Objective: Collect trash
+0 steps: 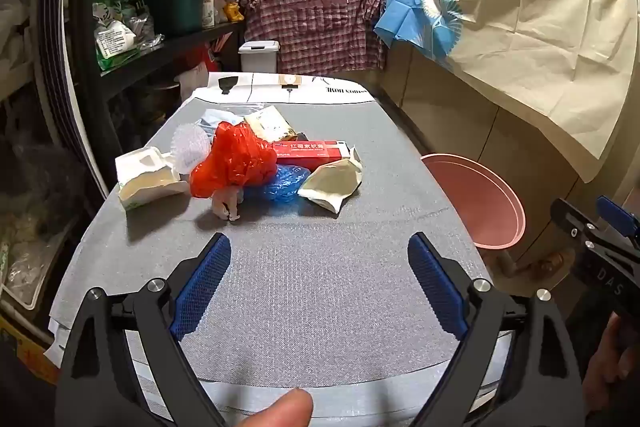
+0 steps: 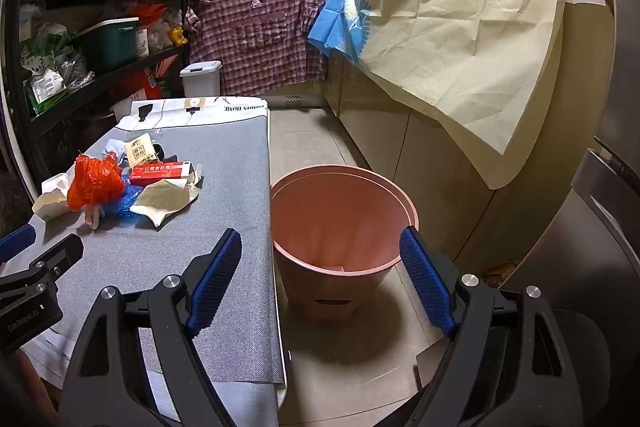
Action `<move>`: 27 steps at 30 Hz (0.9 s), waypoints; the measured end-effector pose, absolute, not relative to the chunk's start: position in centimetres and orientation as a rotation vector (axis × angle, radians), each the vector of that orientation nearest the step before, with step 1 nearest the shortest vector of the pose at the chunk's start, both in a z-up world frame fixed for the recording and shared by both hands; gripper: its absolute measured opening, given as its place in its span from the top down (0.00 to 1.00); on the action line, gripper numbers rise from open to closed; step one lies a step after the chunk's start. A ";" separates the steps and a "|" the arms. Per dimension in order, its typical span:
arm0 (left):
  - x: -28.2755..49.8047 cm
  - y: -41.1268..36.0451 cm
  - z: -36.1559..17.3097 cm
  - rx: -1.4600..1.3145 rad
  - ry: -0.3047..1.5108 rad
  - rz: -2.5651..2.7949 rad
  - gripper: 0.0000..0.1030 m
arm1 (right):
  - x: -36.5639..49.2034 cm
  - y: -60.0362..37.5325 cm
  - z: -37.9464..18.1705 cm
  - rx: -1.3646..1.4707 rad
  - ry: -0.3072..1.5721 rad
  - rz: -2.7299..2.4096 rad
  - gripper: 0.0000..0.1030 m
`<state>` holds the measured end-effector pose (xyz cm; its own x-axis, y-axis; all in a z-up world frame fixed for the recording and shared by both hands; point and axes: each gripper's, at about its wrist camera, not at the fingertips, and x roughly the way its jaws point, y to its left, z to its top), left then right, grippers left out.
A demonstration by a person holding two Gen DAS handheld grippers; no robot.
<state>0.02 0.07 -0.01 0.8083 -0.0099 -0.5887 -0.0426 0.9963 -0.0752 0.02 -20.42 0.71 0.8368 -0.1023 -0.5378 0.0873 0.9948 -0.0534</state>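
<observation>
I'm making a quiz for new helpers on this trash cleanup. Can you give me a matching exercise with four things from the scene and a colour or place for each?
Things:
1. crumpled plastic bag
2. bin
3. long box
4. tissue pack

Descriptions:
A. pink, standing on the floor beside the table
B. white, at the left end of the pile
C. orange-red, in the middle of the pile
D. red with white lettering, lying flat behind the pale wrapper

Pairs: 1-C, 2-A, 3-D, 4-B
</observation>
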 end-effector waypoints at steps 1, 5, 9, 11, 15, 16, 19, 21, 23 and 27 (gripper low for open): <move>0.0 0.1 0.0 -0.084 0.629 0.018 0.15 | 0.0 -20.4 0.7 -0.032 0.573 -0.102 0.22; 0.0 0.0 0.0 -0.084 0.628 0.013 0.15 | 0.1 -20.5 0.7 -0.028 0.570 -0.103 0.22; 0.1 0.0 -0.1 -0.085 0.631 0.000 0.17 | 0.1 -20.4 0.6 -0.033 0.572 -0.106 0.22; 0.2 0.1 -0.1 -0.092 0.631 -0.010 0.18 | 0.0 -20.6 0.7 -0.030 0.573 -0.106 0.20; 0.6 0.3 -0.2 -0.105 0.638 -0.020 0.22 | 0.2 -20.6 0.6 -0.029 0.577 -0.108 0.20; 0.1 0.0 -0.2 -0.109 0.636 -0.023 0.22 | 0.3 -20.4 0.5 -0.029 0.578 -0.108 0.19; 0.0 -0.2 -0.3 -0.110 0.631 -0.044 0.22 | 0.3 -20.4 0.4 -0.028 0.578 -0.108 0.19; -0.1 -0.4 -0.3 -0.108 0.628 -0.055 0.22 | 0.3 -20.4 0.5 -0.027 0.579 -0.108 0.19; -0.2 -0.6 -0.2 -0.100 0.625 -0.057 0.22 | 0.3 -20.3 0.5 -0.027 0.579 -0.109 0.16; -0.3 -0.7 -0.2 -0.101 0.624 -0.057 0.22 | 0.2 -20.7 0.5 -0.022 0.578 -0.108 0.15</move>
